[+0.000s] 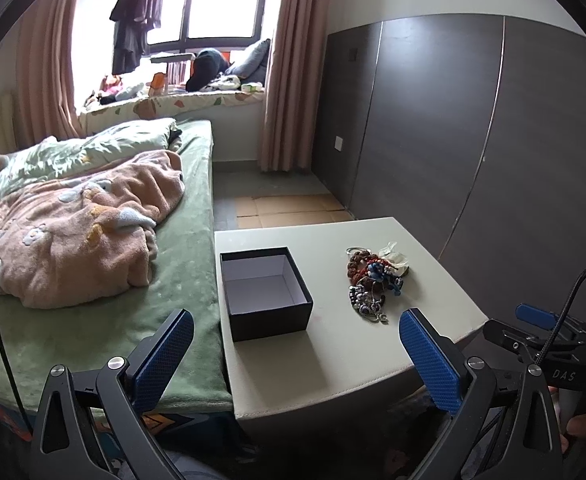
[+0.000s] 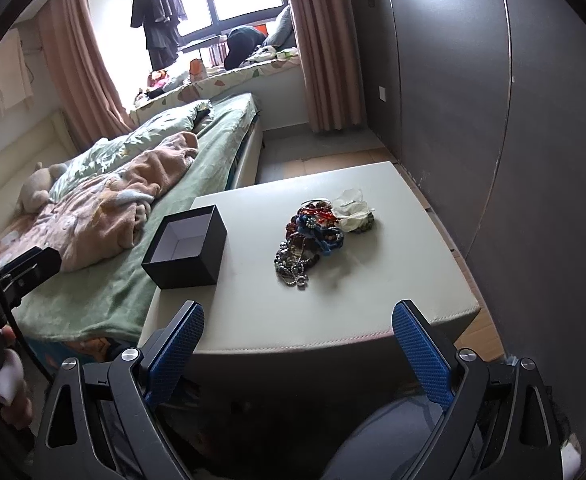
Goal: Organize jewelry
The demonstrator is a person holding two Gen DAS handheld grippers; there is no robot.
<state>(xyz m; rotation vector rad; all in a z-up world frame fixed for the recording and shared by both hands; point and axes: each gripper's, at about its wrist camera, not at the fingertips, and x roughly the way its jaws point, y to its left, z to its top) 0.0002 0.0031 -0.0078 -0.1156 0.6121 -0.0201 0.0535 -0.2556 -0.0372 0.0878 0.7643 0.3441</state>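
Note:
A pile of jewelry (image 1: 371, 280), beaded bracelets and silver chains with a white cloth piece, lies on a cream table (image 1: 333, 360). It also shows in the right wrist view (image 2: 313, 236). An open black box (image 1: 265, 292) with a white inside stands empty on the table's left side, near the bed; it shows in the right wrist view too (image 2: 185, 246). My left gripper (image 1: 297, 332) is open and empty, held in front of the table's near edge. My right gripper (image 2: 298, 328) is open and empty, also before the near edge (image 2: 293, 344).
A bed (image 1: 93, 240) with green sheet and pink blanket borders the table on the left. A dark wardrobe wall (image 1: 493, 140) stands at the right. The right gripper's body (image 1: 553, 344) shows at the right of the left wrist view.

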